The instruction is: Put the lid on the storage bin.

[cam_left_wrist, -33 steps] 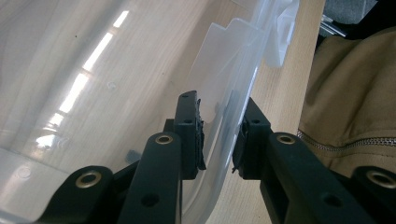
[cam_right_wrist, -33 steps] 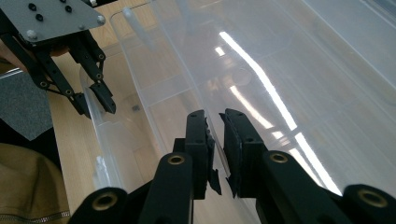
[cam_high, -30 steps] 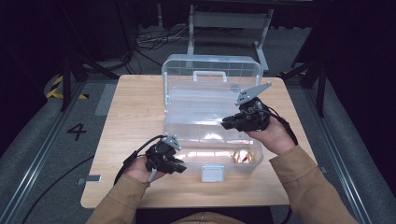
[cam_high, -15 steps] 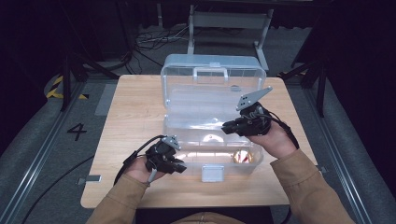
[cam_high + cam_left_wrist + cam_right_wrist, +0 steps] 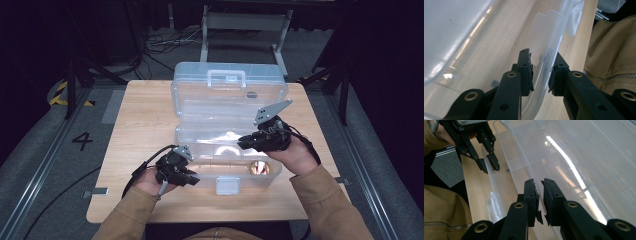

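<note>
A clear plastic toolbox stands open on the wooden table, its lid tipped back. My left gripper is at the base's front left; in the left gripper view its pads sit on either side of the clear front wall and hold it. My right gripper is over the box's right half. In the right gripper view its jaws are almost together on the thin rim of a clear inner tray. The left gripper shows farther off there.
A brown tape roll lies in the base at front right, below the tray. The white latch hangs at the front wall's middle. The person's tan sleeves come over the table's near edge. A metal stand and cables are behind the table.
The right gripper has come slightly down and toward the person with the clear tray's rim in its jaws. The left gripper has kept still on the box wall.
</note>
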Action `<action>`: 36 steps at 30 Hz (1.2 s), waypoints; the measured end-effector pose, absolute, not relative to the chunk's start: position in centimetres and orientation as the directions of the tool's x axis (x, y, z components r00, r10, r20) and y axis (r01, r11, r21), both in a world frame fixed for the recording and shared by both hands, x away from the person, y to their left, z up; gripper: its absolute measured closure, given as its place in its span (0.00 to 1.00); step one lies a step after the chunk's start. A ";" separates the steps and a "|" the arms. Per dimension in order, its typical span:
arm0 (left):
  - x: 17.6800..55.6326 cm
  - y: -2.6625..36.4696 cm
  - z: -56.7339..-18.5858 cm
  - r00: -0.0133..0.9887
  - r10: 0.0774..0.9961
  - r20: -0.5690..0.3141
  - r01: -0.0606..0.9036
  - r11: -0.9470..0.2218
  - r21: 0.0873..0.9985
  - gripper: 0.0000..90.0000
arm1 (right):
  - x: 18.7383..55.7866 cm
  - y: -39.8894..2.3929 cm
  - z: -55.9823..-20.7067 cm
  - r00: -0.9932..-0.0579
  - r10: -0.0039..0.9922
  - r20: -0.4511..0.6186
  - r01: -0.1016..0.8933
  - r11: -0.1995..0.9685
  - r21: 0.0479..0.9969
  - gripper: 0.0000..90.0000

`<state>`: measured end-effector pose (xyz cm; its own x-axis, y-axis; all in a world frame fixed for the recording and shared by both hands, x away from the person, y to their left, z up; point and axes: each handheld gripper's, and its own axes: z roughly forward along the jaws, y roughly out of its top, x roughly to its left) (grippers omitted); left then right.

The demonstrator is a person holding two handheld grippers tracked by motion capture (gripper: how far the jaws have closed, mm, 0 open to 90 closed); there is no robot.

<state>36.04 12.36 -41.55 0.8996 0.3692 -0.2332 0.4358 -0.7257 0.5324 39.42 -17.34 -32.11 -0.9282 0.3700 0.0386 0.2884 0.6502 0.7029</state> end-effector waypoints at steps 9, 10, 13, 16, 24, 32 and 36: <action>36.0 12.4 -41.6 0.898 0.373 -0.234 0.439 -0.724 0.532 0.83 | 39.1 -17.4 -32.4 -0.929 0.367 0.041 0.287 0.646 0.707 0.90; 36.0 12.4 -41.6 0.900 0.370 -0.232 0.436 -0.725 0.533 0.83 | 39.1 -17.4 -32.4 -0.929 0.367 0.039 0.285 0.647 0.707 0.90; 36.0 12.4 -41.6 0.900 0.369 -0.231 0.435 -0.725 0.534 0.83 | 38.9 -17.4 -32.5 -0.930 0.365 0.037 0.283 0.648 0.707 0.90; 36.0 12.4 -41.6 0.900 0.369 -0.230 0.434 -0.725 0.535 0.83 | 38.8 -17.4 -32.6 -0.930 0.367 0.031 0.280 0.648 0.709 0.90; 36.0 12.4 -41.6 0.901 0.370 -0.226 0.433 -0.726 0.534 0.83 | 38.6 -17.4 -32.8 -0.928 0.371 0.030 0.281 0.644 0.712 0.90; 35.9 12.2 -41.5 0.902 0.377 -0.210 0.430 -0.739 0.519 0.83 | 38.5 -17.4 -32.8 -0.927 0.373 0.031 0.283 0.644 0.710 0.90; 35.9 12.0 -41.4 0.900 0.388 -0.201 0.435 -0.758 0.486 0.82 | 38.6 -17.5 -32.7 -0.928 0.371 0.030 0.281 0.645 0.710 0.89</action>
<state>35.92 12.00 -41.39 0.8996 0.3876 -0.2014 0.4353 -0.7579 0.4858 38.56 -17.46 -32.74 -0.9280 0.3715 0.0298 0.2811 0.6454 0.7103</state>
